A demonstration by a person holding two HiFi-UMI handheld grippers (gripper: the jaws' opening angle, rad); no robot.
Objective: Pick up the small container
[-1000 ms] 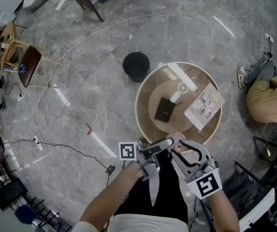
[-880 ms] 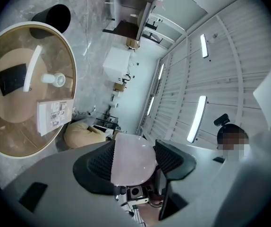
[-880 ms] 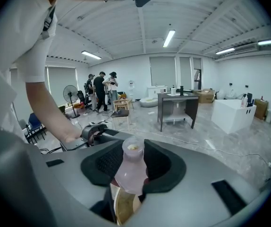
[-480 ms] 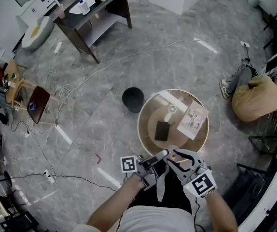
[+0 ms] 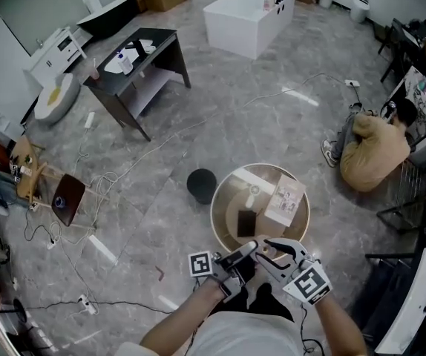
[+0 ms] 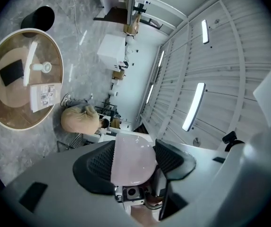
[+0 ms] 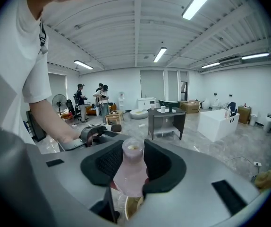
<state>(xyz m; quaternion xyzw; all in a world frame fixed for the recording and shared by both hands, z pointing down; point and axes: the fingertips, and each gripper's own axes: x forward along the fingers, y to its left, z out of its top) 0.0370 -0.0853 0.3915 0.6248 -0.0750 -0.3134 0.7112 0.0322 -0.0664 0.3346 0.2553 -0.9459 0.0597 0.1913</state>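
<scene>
The small container (image 7: pixel 131 174) is a pale pink bottle with a narrow neck and an open top. Both grippers hold it at once. In the right gripper view, my right gripper (image 7: pixel 133 162) is shut on its neck and shoulder. My left gripper (image 6: pixel 133 156) is shut on its wider pink body (image 6: pixel 131 167). In the head view the left gripper (image 5: pixel 239 256) and right gripper (image 5: pixel 278 249) meet close to my chest. The container (image 5: pixel 262 254) is mostly hidden between them, high above the round table (image 5: pixel 220 199).
On the round wooden table lie a black pad (image 5: pixel 246 222), a booklet (image 5: pixel 283 200) and a small white fan (image 5: pixel 254 191). A black bin (image 5: pixel 201 185) stands beside it. A person in tan (image 5: pixel 372 154) crouches at right. A dark desk (image 5: pixel 135 69), white box (image 5: pixel 246 17) and floor cables lie beyond.
Both grippers have risen together with the container still held between them. The table now looks smaller and farther below, and more of the room shows.
</scene>
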